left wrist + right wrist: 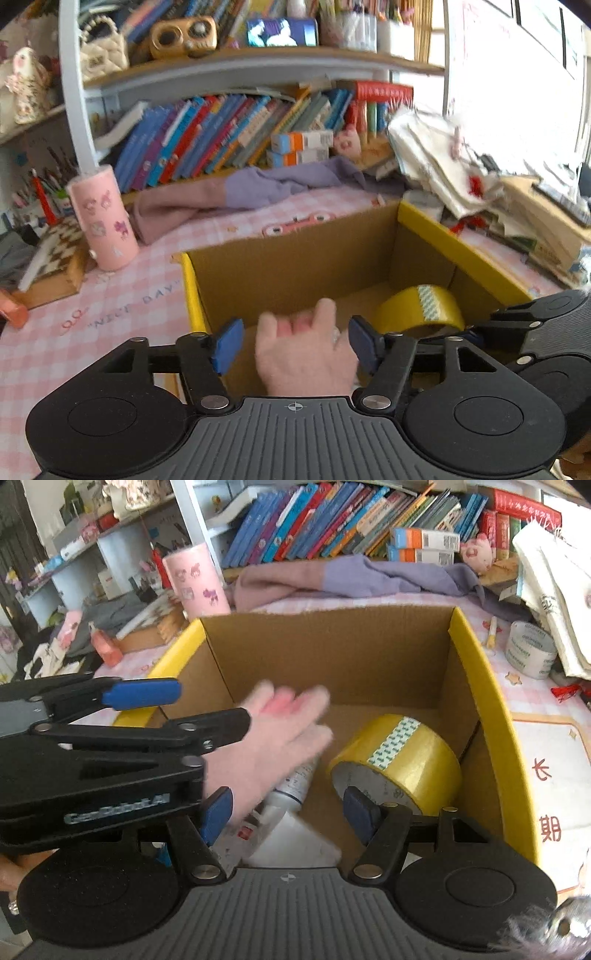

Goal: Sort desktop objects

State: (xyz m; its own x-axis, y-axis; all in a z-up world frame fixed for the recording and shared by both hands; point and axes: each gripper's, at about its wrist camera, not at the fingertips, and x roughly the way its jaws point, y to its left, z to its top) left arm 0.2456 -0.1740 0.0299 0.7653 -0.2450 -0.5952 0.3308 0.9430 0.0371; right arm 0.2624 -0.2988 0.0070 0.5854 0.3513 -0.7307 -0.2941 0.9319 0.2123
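Counter [92, 332] is cluttered. From the right wrist view: pink canister [195, 579] at 11 o'clock, crumpled purple cloth [332, 576] at 12 in front of the books [314, 520], clear tape roll [530, 650] at 2, just outside the box [480, 657].

In the cardboard box, a yellow tape roll [406, 760] sits on edge at 4 o'clock, with a white bottle [295, 786] lying towards 7.

My left gripper [295, 345] cuts in from 9 o'clock over the box rim, jaws wide. A blurry pink hand-shaped thing [306, 350] sits between them, not pinched.

Right gripper [288, 814] hangs over the box, half-spread and gripping nothing.
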